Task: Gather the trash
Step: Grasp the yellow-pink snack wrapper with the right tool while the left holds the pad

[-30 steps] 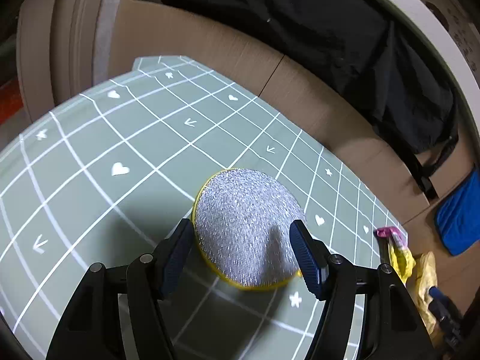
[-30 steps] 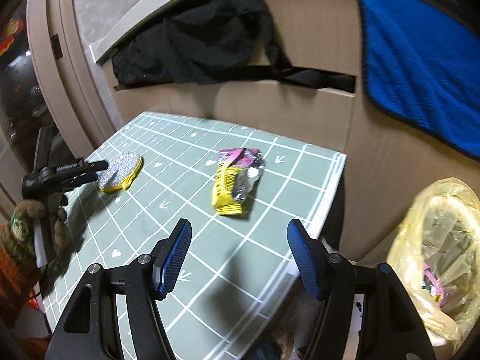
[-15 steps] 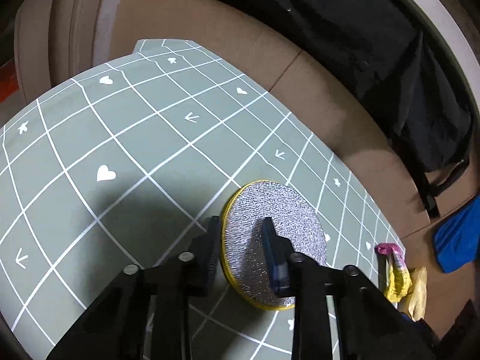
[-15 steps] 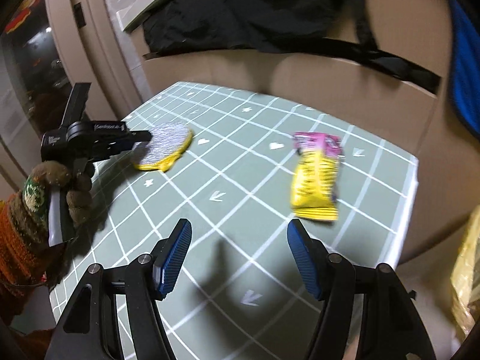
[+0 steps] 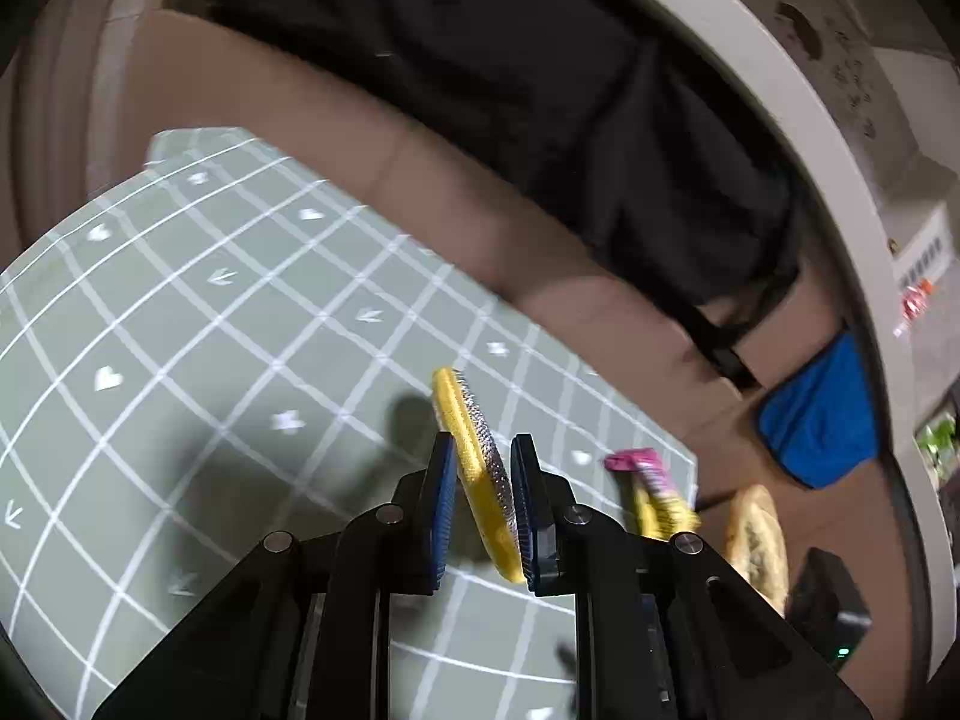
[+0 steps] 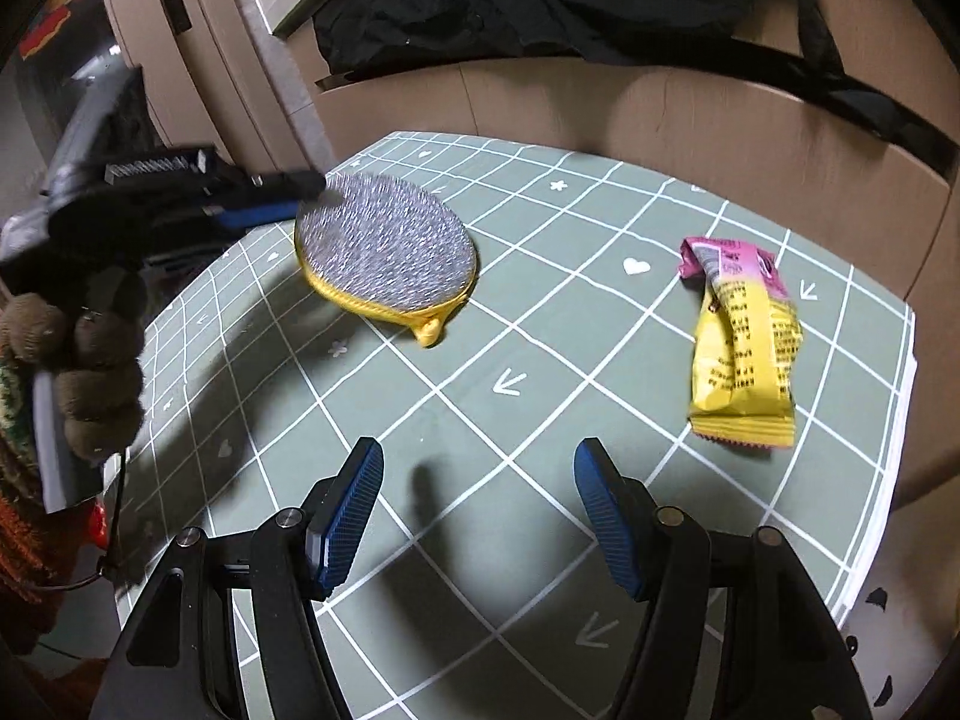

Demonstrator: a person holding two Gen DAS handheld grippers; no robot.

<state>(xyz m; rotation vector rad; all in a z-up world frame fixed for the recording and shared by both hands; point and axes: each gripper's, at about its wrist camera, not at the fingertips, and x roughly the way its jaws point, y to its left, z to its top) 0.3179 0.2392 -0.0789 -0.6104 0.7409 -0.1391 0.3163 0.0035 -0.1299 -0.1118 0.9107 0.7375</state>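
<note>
Left hand-held gripper (image 5: 480, 504) is closing, pads already pinching the round scrub pad (image 5: 477, 468) by its near edge; yellow backing faces the left pad, silver face the right. Pad is tilted up off the table (image 5: 180, 330), far end raised; in the right wrist view its far side looks close to the grid cloth, contact hard to tell.

Right hand-held gripper (image 6: 477, 510) is released, jaws wide, nothing between them, hovering over bare table. The snack wrapper (image 6: 741, 342) lies flat ahead and to the right of it, near the table's right edge. Long axis runs roughly near-to-far, pink end pointing away, crimped yellow end toward the gripper. Right hand is clearly the nearer one.

Likely next: shift right and close across the wrapper's short width. Yellow trash bag (image 5: 757, 540) sits off the table's right end.
</note>
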